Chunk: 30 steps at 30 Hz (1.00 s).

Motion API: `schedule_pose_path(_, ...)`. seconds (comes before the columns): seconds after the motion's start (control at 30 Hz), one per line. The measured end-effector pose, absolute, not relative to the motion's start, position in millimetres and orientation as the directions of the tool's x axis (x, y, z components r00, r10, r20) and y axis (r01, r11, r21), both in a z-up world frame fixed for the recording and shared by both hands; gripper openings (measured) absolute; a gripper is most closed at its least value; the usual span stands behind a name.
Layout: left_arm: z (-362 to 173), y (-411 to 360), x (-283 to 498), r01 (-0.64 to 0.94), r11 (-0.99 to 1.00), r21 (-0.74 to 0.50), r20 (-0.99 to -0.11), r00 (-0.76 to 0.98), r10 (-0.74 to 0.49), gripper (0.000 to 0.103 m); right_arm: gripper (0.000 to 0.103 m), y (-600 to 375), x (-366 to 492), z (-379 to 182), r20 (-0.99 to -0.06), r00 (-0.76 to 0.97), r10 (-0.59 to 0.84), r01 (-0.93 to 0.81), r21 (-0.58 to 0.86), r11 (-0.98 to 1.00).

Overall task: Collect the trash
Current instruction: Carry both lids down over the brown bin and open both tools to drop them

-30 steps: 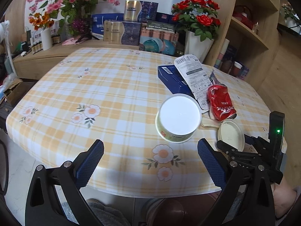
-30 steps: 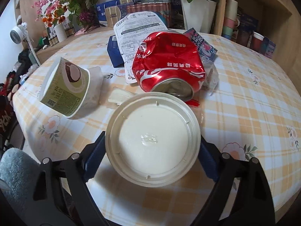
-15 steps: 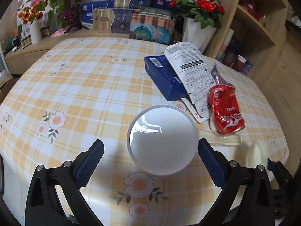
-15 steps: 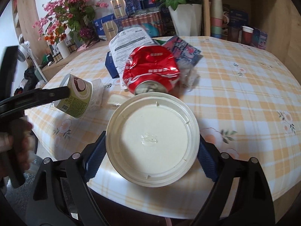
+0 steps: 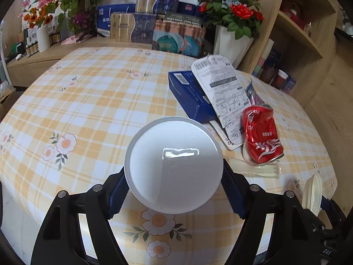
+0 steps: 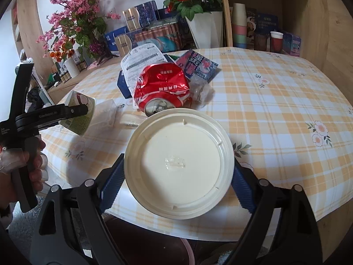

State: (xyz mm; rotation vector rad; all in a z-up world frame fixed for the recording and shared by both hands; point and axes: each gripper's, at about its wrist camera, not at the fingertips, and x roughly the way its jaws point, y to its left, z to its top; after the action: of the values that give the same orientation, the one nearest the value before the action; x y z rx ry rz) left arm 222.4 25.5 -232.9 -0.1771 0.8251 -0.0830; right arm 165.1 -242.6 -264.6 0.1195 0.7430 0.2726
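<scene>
On the yellow-checked tablecloth (image 5: pixel 92 101) we see our left gripper (image 5: pixel 174 190) closing around the white-bottomed paper cup (image 5: pixel 173 165); our right gripper (image 6: pixel 178 176) clamps the cream plastic lid (image 6: pixel 178 165). The crushed red can's (image 5: pixel 261 137) lettering is illegible.

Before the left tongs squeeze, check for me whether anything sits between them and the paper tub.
Nothing visible does. The left tongs are closing with the paper tub already between their blue pads, which sit at its two sides. The crushed can and plastic wrapper lie off to the right, clear of the pads.
</scene>
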Motion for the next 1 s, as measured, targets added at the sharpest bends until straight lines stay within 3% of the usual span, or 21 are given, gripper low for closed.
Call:
schedule_pose_path(0.5,-163,22,119,0.083,0.984,-0.157,-0.614,0.772,-0.163,0.075,0.086,-242,111,-244,-0.563,0.763,0.316,-0.255,0.187,0.949)
schedule_pose_path(1.0,-146,17,48,0.136,0.97,-0.202,-0.604,0.762,-0.233,0.075,0.087,-220,54,-227,-0.55,0.765,0.335,-0.314,0.135,0.94)
